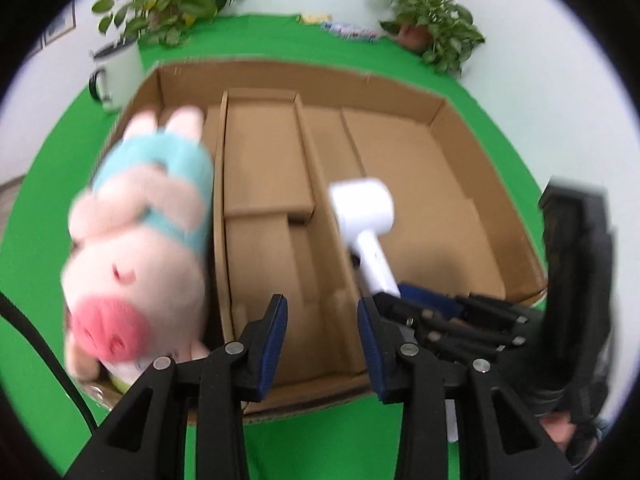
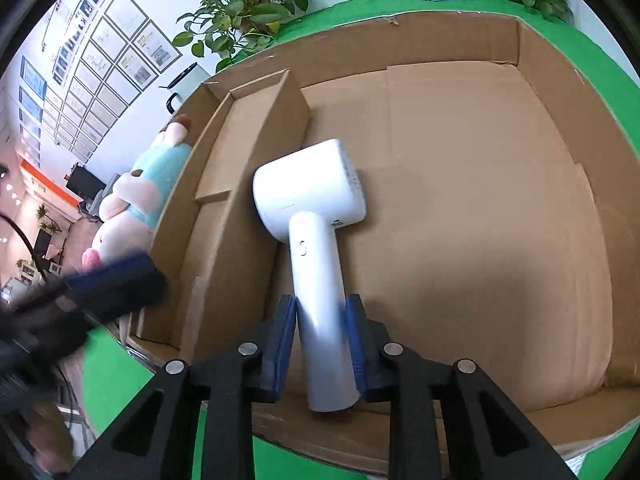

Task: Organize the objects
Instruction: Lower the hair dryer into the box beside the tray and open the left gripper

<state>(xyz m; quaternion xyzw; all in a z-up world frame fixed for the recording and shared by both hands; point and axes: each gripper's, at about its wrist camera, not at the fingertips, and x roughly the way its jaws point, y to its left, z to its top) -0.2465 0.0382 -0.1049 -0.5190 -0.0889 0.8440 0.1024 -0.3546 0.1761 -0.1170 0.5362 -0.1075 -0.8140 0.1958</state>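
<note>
A white hair dryer [image 2: 310, 216] lies over the large right compartment of an open cardboard box [image 2: 460, 40]. My right gripper [image 2: 320, 320] is shut on its handle, with the head pointing away from me. The dryer also shows in the left wrist view [image 1: 362, 208]. A pink plush pig in a teal shirt [image 1: 140, 240] lies in the box's left compartment; it also shows in the right wrist view [image 2: 136, 200]. My left gripper [image 1: 322, 312] is open and empty above the box's near middle. The box in the left wrist view [image 1: 296, 76] has cardboard dividers.
The box sits on a green tabletop [image 1: 520, 128]. A white mug with a dark handle [image 1: 116, 72] stands at the back left. Potted plants [image 1: 432, 20] stand at both back corners. A small printed packet [image 1: 352, 32] lies at the far edge.
</note>
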